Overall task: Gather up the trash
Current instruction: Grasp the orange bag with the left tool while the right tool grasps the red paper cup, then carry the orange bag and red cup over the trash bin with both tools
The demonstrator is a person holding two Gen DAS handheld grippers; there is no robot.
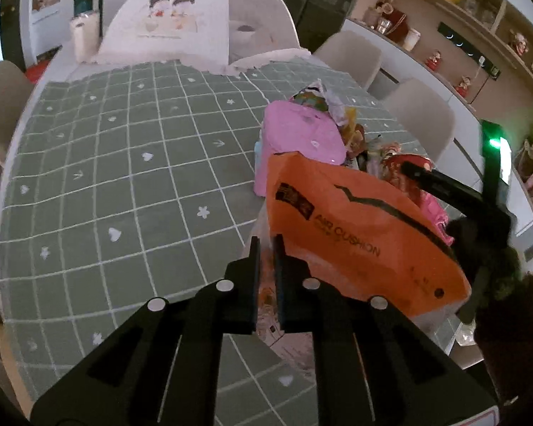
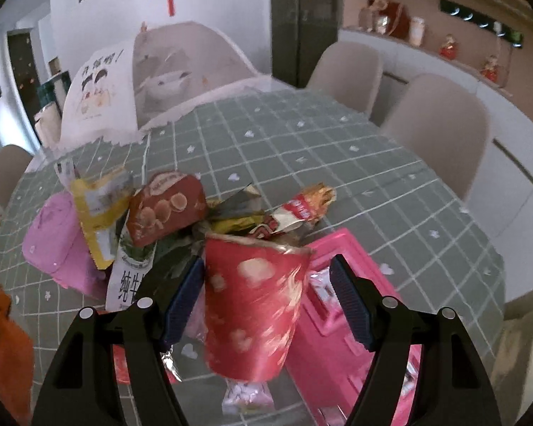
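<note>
The left tool (image 1: 265, 248) has its two fingers drawn close together, and between them is pinched the thin edge of a clear plastic bag (image 1: 266, 294). An orange packet (image 1: 359, 234) printed "AIR CUSHION" lies just beside this tool, touching the bag and leaning over the trash behind it. The right tool (image 2: 266, 277) stands wide apart, not clenched. A red paper cup (image 2: 256, 305) with pale flowers sits between its fingers, its rim to the far side; it looks a little blurred, and I cannot tell if the left pad touches it, while the right pad is clearly apart from it.

The trash is heaped on the bench (image 2: 337, 163), which carries a green checked cloth. Behind the cup lie a red biscuit wrapper (image 2: 167, 209), a yellow wrapper (image 2: 99, 209), a milk carton (image 2: 131, 277) with Chinese letters and a red and gold wrapper (image 2: 302, 206). A pink pouch (image 2: 57, 245) rests at the left of the heap, and a pink tray (image 2: 341, 323) lies under the right finger. Beige chairs (image 2: 440, 127) stand around the bench.
</note>
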